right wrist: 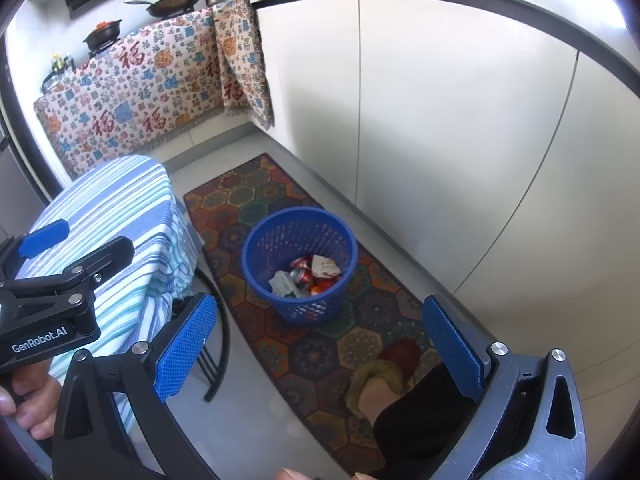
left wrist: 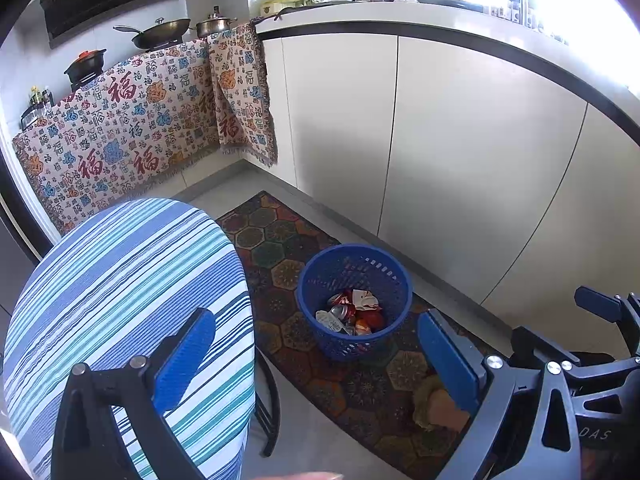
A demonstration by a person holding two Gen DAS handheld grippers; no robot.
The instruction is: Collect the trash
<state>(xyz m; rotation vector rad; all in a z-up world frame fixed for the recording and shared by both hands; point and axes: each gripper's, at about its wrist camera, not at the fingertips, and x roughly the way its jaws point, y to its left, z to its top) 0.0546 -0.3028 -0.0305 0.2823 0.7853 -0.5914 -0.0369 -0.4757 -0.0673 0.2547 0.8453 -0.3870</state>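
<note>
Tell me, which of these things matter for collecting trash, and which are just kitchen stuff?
For the job:
- blue basket
- trash inside it: crushed cans, wrappers
- left gripper, fingers apart, empty
- right gripper, fingers apart, empty

Just there:
- striped cloth-covered table
- patterned rug
- wok, pots on the stove
- white cabinets

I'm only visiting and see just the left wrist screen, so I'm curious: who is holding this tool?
Observer: A person. The right view shows a hand gripping the left tool from below.
Operator: Is there any writing on it?
Observer: Yes, its black body reads GenRobot.AI.
Operator: What's the lump on the rug, behind the right pad?
Observer: A foot in a furry slipper with a red toe, standing on the rug, with a black trouser leg above it.
</note>
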